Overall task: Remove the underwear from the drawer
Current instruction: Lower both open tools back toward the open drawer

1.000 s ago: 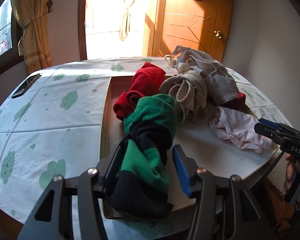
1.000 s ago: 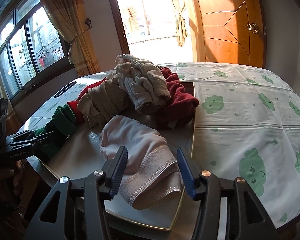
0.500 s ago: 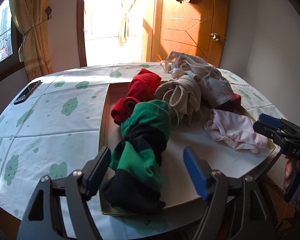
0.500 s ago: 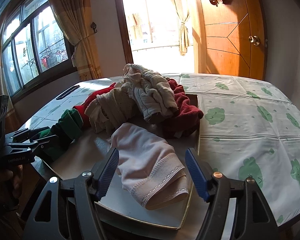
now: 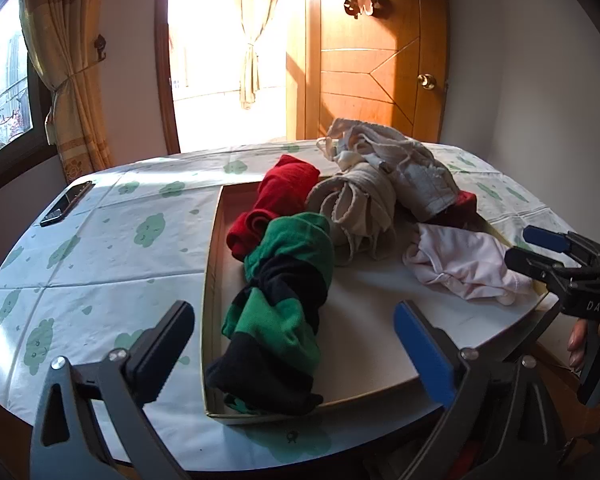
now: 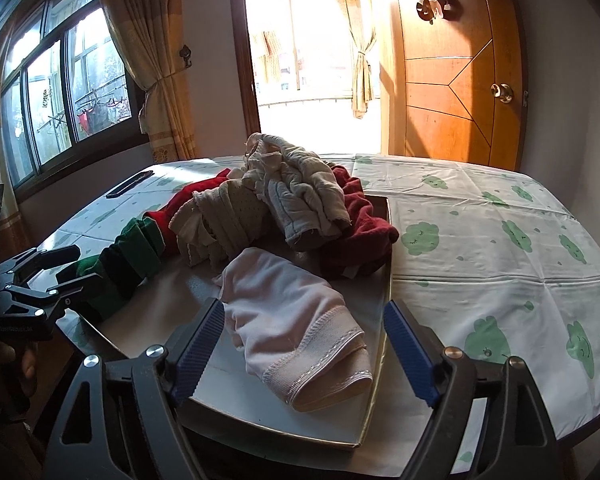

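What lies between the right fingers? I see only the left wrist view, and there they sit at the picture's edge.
Observer: The pink piece. It lies flat in the drawer. The right fingers are opening, not gripping it.
Operator: Is something under the white pile? I see only a red corner.
Observer: Yes, a dark red garment, bunched against the drawer's right wall.
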Available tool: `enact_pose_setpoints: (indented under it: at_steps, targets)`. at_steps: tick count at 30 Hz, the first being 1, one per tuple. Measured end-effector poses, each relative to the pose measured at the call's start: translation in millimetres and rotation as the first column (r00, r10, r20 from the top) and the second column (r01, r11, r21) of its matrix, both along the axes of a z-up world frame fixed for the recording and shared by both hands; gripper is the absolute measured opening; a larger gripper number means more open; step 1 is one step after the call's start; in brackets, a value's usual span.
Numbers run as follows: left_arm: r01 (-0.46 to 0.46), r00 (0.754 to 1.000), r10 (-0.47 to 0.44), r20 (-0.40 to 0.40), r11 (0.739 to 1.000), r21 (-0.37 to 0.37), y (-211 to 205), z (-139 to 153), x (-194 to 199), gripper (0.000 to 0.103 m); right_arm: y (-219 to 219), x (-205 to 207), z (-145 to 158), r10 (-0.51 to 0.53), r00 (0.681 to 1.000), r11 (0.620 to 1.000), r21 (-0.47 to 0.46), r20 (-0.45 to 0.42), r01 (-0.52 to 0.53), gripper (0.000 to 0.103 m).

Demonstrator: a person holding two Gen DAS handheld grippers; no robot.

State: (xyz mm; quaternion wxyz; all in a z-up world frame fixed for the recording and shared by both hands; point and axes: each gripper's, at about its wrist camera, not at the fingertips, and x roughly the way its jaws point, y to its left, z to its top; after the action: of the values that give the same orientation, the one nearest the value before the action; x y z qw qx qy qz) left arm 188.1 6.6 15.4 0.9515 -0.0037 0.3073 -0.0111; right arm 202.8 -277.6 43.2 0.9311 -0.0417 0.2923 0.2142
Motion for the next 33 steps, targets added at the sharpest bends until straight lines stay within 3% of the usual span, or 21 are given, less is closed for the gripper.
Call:
enact_pose_setpoints:
  at_steps: [17, 33]
  targets:
    - [0.03, 0.999, -0.029, 0.02, 0.999, -0.014, -11.8, 2.1, -29.7, 0.103, 10.5, -37.1, 0.9, 0.044, 0.998, 0.999, -0.033, 0.041, -0.042, 0.085]
    - [0.042, 0.998, -0.04, 0.039, 0.999, -0.033, -18.9, -1.5, -59.6, 0.103, 17.2, -73.2, -0.9, 0.086, 0.995, 0.996, -0.005, 0.055, -0.086, 0.086]
